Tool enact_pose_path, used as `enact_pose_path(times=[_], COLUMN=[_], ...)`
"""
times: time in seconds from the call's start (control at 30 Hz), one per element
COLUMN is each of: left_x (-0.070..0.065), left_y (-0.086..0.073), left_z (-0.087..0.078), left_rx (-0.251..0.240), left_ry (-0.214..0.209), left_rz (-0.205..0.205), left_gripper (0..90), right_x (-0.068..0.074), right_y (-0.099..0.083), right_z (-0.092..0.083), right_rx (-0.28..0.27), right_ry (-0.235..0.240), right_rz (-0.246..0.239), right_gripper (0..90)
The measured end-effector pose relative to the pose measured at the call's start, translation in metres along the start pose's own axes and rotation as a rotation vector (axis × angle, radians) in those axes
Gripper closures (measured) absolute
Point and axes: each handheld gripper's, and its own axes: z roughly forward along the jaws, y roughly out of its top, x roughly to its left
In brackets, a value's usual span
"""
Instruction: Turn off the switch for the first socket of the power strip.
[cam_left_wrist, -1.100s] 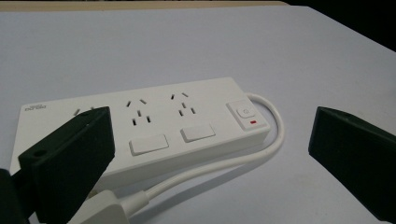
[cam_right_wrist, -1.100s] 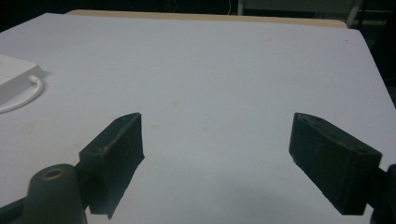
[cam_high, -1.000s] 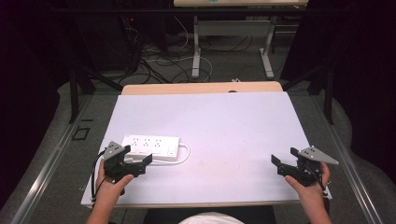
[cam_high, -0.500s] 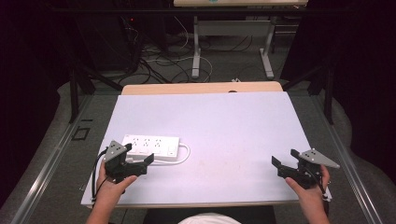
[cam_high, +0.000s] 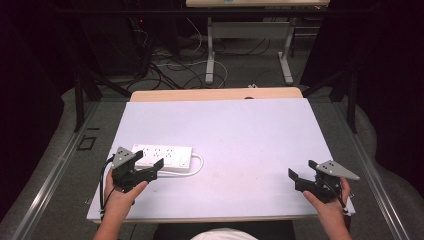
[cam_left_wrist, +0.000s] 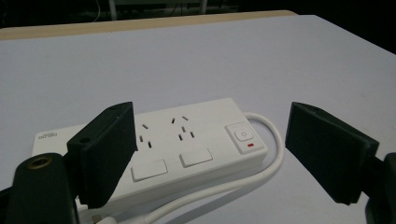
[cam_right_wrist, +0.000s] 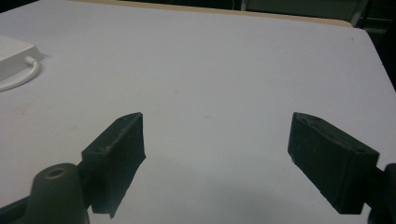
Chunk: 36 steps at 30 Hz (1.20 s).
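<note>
Since the earlier frame, left gripper (cam_high: 148, 163) jaws have been closing, still apart over one power strip (cam_high: 162, 155) at table's (cam_high: 240, 140) near-left. Right gripper (cam_high: 302, 171): jaws apart, empty.

Left gripper view: one switch (cam_left_wrist: 242, 135); strip's left end hidden.

Right gripper view: strip cropped.
</note>
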Motion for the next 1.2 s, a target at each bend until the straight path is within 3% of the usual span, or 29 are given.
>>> enact_pose_path(times=[0.33, 0.4, 0.7, 1.03, 1.2], left_x=[0.001, 0.0, 0.002, 0.001, 0.001], left_y=[0.015, 0.02, 0.034, 0.046, 0.049], left_z=[-0.003, -0.003, -0.001, 0.008, 0.013], left_rx=[0.002, 0.005, 0.036, 0.102, 0.136], left_ry=[0.017, 0.023, 0.009, -0.014, -0.022], left_rz=[0.012, 0.03, 0.041, -0.009, -0.013], left_gripper=[30.5, 31.6, 35.2, 38.2, 40.8], right_x=[0.003, 0.003, 0.003, 0.003, 0.002], right_y=[-0.001, -0.001, -0.001, -0.002, -0.002], right_z=[0.001, 0.001, 0.001, 0.002, 0.002], right_rx=[0.014, 0.013, 0.018, 0.021, 0.023], right_ry=[0.013, 0.011, 0.008, 0.012, 0.011], right_rz=[-0.013, -0.016, -0.009, -0.005, -0.004], right_gripper=[18.6, 18.6, 18.7, 18.8, 18.8])
